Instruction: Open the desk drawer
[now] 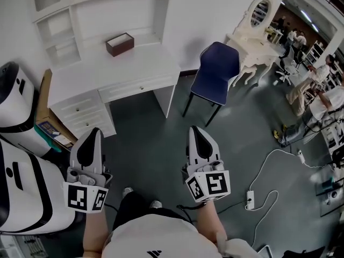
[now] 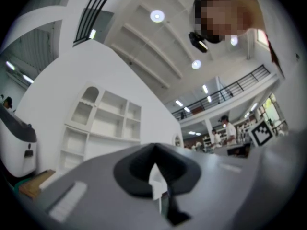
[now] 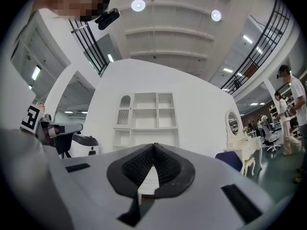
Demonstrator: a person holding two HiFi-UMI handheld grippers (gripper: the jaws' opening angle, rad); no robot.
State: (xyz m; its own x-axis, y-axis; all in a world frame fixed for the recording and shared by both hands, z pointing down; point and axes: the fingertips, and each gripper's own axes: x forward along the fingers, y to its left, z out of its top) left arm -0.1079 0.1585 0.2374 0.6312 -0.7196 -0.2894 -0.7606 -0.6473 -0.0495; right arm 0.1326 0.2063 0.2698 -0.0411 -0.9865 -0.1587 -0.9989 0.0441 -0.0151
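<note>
Left gripper (image 1: 91, 136) and right gripper (image 1: 196, 133) (both clenched, empty) sit side by side, roughly level, pointing at the desk (image 1: 97, 74); the drawer (image 1: 137, 86), shut, runs lengthwise along its front, well ahead.

1. Floor (image 1: 145, 138): dark grey and smooth, fills the middle of the head view.
2. Wall (image 1: 215, 9): plain white partition, 12 to 1 o'clock.
3. Blue chair (image 1: 216, 71): padded seat and back, dark legs, 1 o'clock, near the wall.
4. White dressing table (image 1: 252, 36): curved legs, oval mirror (image 1: 261, 11) on top, 2 o'clock, just beyond the chair.
5. White cable (image 1: 269, 160) loops over the floor to a power strip (image 1: 250, 199), 4 o'clock.
6. White rounded housings (image 1: 16, 98) with black bands, 9 o'clock; cardboard (image 1: 44, 98) beside them.
7. Right gripper view: high ceiling, round lamps (image 3: 138, 5) lit, 12 o'clock; black gallery railing (image 3: 261, 47), 2 o'clock.
</note>
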